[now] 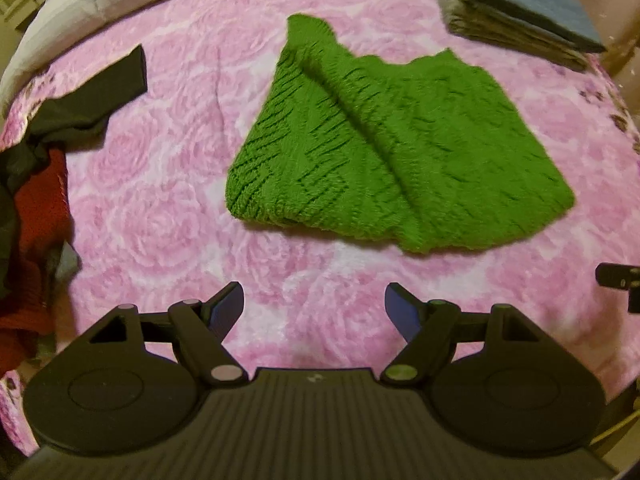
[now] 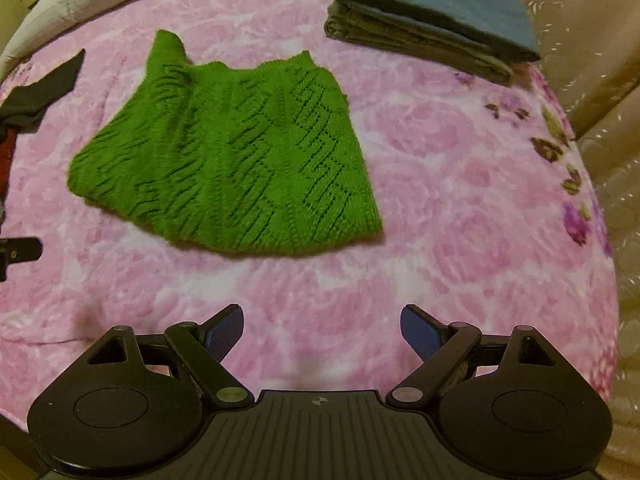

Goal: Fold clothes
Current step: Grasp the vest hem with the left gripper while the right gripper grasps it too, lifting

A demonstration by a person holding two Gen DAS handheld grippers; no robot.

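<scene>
A green knitted garment [image 1: 384, 152] lies folded on the pink rose-patterned blanket [image 1: 168, 200]. It also shows in the right wrist view [image 2: 232, 160], left of centre. My left gripper [image 1: 314, 306] is open and empty, hovering over the blanket short of the garment's near edge. My right gripper [image 2: 322, 330] is open and empty, over bare blanket to the near right of the garment. A part of the right gripper shows at the left view's right edge [image 1: 620, 280]. A part of the left gripper shows at the right view's left edge [image 2: 16, 252].
A stack of folded blue and grey clothes [image 2: 432, 16] sits at the far right of the bed, also in the left wrist view [image 1: 520, 12]. A heap of black and red clothes [image 1: 36, 184] lies at the left. A white pillow [image 1: 80, 0] is at the far left. A beige quilted surface [image 2: 600, 60] borders the right.
</scene>
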